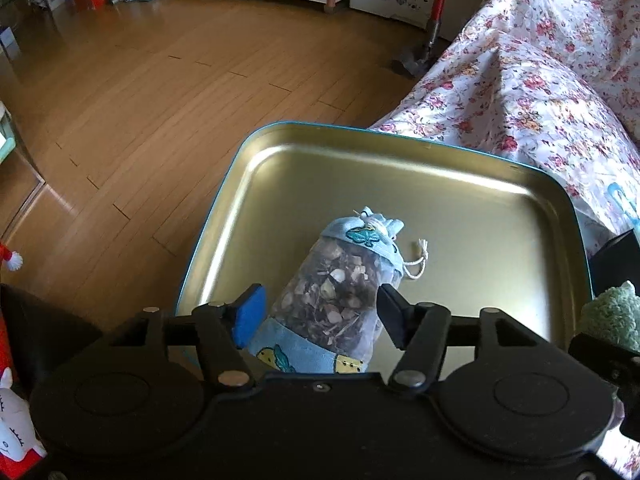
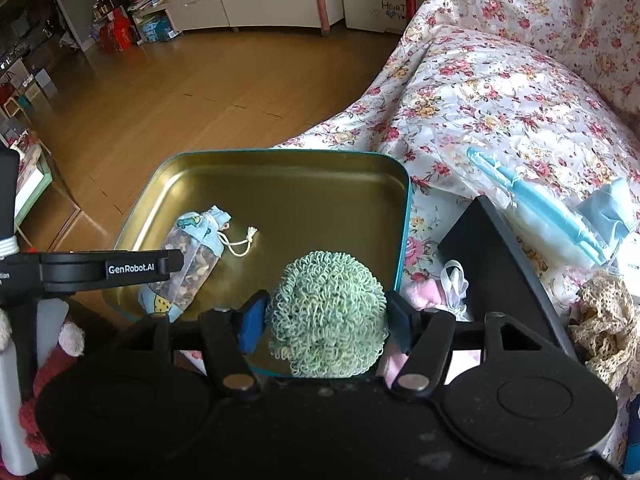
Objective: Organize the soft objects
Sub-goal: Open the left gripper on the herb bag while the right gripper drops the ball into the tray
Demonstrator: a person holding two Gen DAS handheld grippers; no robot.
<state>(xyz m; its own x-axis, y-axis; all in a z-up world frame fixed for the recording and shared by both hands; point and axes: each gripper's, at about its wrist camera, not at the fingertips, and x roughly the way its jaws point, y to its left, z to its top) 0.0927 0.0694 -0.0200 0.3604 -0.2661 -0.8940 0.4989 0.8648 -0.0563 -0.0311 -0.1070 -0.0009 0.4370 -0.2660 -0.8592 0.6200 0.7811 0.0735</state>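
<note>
Both grippers point steeply down over a shallow gold-coloured metal tray with a teal rim [image 1: 280, 136], which sits at the edge of a sofa draped in a floral-printed cloth [image 1: 540, 80], above a wooden plank floor [image 1: 160, 80]. The left gripper [image 1: 318, 312] hangs over the near left part of the tray; the right gripper [image 2: 326, 320] hangs over the near right edge, and the side of the left one reaches into its view. Beside the tray on the right lie a black flat box [image 2: 492, 264], a pale blue plastic tool in clear wrapping [image 2: 532, 200], a pink soft item [image 2: 424, 292] and a beige lace bundle [image 2: 604, 320]. The left jaws stand loose around a clear drawstring sachet of dried petals with light-blue embroidered fabric ends [image 1: 340, 288], which lies on the tray floor; a gap shows at the blue pad, so it looks released. The right jaws flank a green curly-yarn ball [image 2: 326, 316] over the tray's near edge; whether the pads press it, I cannot tell.
</note>
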